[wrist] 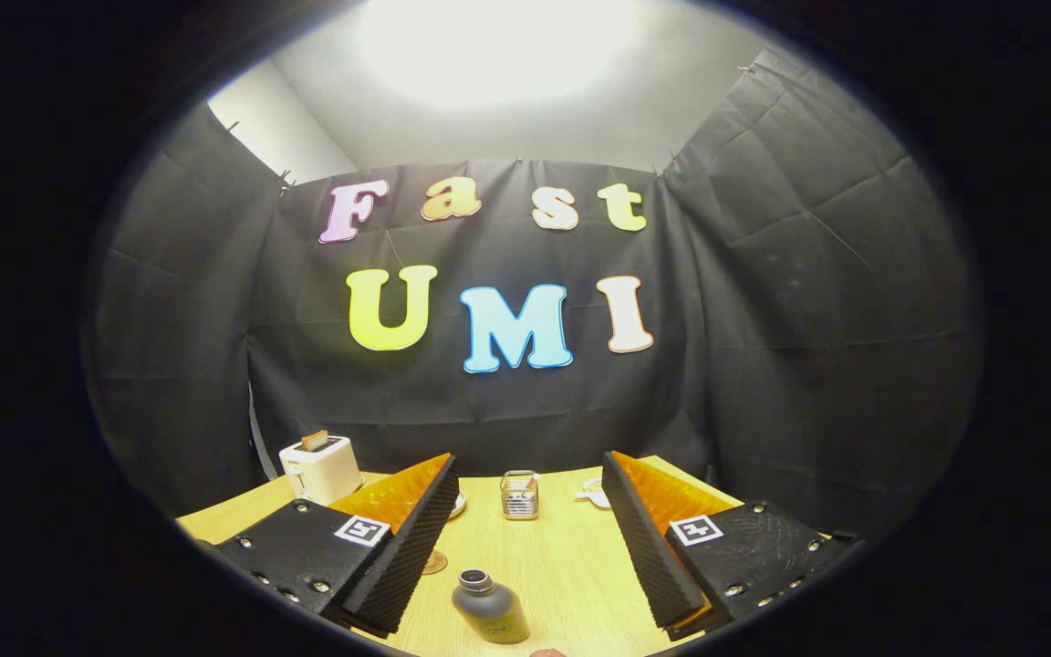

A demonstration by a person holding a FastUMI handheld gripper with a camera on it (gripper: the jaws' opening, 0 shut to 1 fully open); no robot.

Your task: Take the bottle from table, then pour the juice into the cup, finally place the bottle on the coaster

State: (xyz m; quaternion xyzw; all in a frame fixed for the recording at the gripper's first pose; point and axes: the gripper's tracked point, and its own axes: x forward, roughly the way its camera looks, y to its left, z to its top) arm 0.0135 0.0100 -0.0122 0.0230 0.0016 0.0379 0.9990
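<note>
Gripper held above the wooden desk, looking down its length toward the booth wall. Fingers spread wide apart, gripping nothing; ribbed black pads face inward, orange backing behind them.

Bottle: dark grey body, open mouth with no cap, upright on the desk. It stands between the two fingers, near their base ends, a little closer to the left finger than the right. Neither pad touches it; bare desk shows on both sides.

Coaster: small brown disc flat on the desk, just beside the left finger's inner edge, partly hidden by it, beyond and left of the bottle.

Cup: clear glass, upright, well beyond the bottle, in the gap between the fingertips, roughly centred.

Further back: cream toaster with a slice standing in its slot, at the far left of the desk. A pale object just left of the right fingertip, too small to identify
</note>
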